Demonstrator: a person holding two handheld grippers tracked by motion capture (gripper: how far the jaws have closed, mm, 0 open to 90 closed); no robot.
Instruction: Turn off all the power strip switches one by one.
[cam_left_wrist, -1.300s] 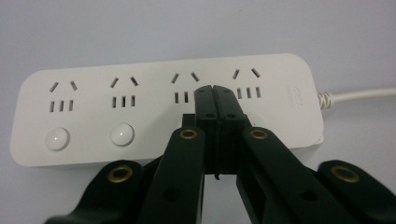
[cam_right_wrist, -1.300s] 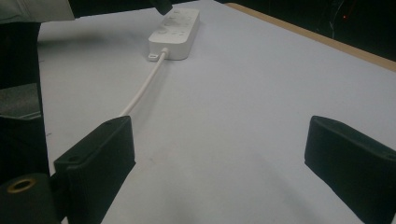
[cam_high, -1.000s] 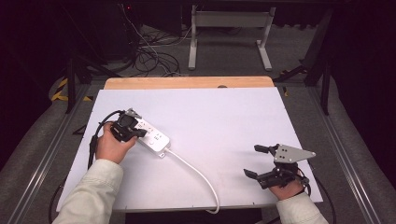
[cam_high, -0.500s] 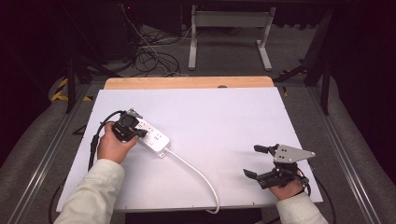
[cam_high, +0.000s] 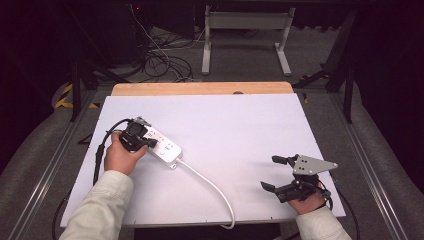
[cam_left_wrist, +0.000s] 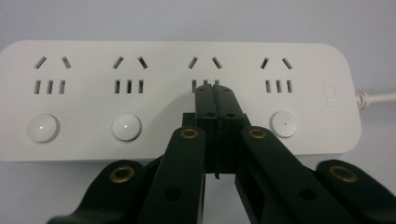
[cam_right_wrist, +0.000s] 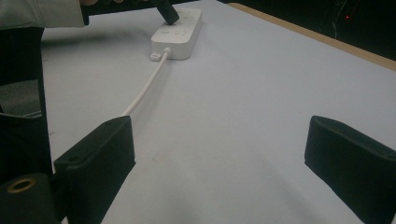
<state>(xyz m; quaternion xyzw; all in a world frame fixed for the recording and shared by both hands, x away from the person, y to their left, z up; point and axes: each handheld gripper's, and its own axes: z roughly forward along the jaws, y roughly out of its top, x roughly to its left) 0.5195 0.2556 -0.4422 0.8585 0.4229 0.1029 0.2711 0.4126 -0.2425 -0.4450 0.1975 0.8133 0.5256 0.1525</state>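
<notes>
Here the left gripper (cam_left_wrist: 215, 93), jaws pressed together, hides one button on the power strip (cam_left_wrist: 177, 93) near the tabletop's (cam_high: 240, 130) left edge; the right gripper (cam_high: 278, 172) gapes wide by the front right corner.

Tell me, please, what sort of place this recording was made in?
Probably a lab or workshop set up for recording. A bare white table stands in a dark room, loose cables lie on the floor behind it, and a metal stand stands beyond them.

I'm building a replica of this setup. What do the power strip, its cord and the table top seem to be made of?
Power strip: likely moulded plastic, white, smooth, softly glossy, with rounded edges. Cord: probably rubbery plastic sheathing, since it curves loosely. Table top: matte white sheet; the bare far edge looks like wood.
</notes>
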